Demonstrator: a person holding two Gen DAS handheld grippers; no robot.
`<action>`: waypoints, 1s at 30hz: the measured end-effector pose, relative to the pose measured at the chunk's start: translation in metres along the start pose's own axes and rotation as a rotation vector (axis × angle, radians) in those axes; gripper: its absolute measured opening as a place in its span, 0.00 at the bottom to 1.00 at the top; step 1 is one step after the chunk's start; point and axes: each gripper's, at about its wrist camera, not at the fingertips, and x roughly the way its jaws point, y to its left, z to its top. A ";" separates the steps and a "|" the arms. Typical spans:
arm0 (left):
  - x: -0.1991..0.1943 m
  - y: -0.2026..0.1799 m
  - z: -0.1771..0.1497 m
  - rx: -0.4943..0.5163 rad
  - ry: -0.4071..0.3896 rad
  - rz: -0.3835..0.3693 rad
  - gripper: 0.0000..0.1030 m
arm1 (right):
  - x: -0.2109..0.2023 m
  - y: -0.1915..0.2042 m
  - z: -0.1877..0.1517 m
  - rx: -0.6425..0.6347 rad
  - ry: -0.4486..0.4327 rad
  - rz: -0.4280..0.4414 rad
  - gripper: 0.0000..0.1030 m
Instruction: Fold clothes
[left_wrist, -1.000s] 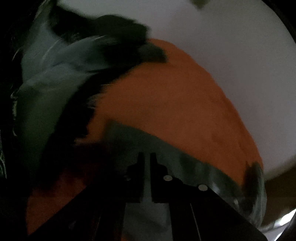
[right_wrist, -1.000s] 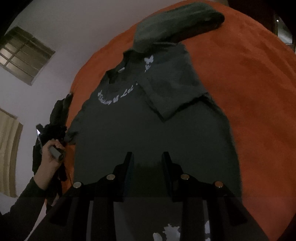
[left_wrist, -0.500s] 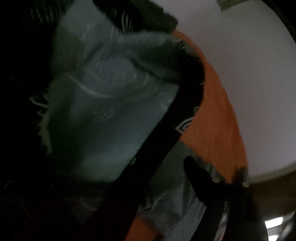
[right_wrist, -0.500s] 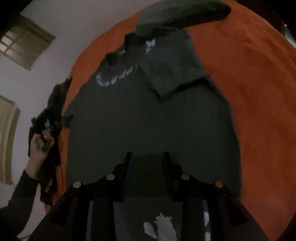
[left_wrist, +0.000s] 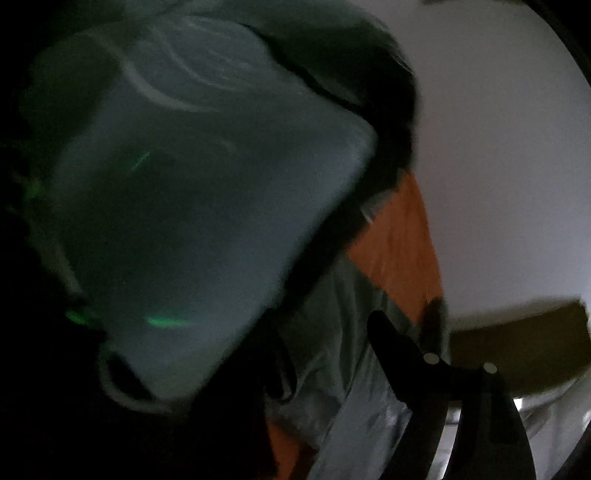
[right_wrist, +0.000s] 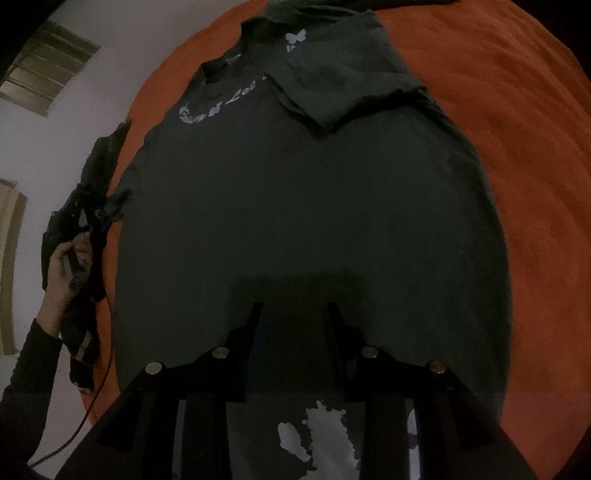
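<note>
Dark T-shirt (right_wrist: 303, 206), flat on orange bed (right_wrist: 517, 147), right sleeve folded inward for folding; right tongs (right_wrist: 293, 314) parted above hem; left tongs (right_wrist: 92, 177) at left sleeve, state indiscernible.

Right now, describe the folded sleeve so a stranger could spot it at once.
Find the orange bedspread, then the dark T-shirt spread flat on it. The folded sleeve is the flap turned in across the chest at the collar end, partly covering the pale lettering; it alone carries a white butterfly.

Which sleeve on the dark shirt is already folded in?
The sleeve beside the white butterfly: this sleeve lies folded over the dark shirt. The other sleeve, by the left gripper, still sticks out.
</note>
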 end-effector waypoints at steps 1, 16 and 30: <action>0.004 -0.001 0.004 -0.019 0.005 0.005 0.80 | 0.001 0.000 -0.001 -0.001 0.005 -0.001 0.39; 0.031 -0.030 -0.009 0.116 0.059 0.033 0.26 | 0.013 0.007 -0.007 -0.020 0.071 -0.002 0.48; 0.048 -0.154 -0.043 0.589 -0.105 0.356 0.09 | 0.014 -0.001 -0.006 -0.005 0.086 0.005 0.48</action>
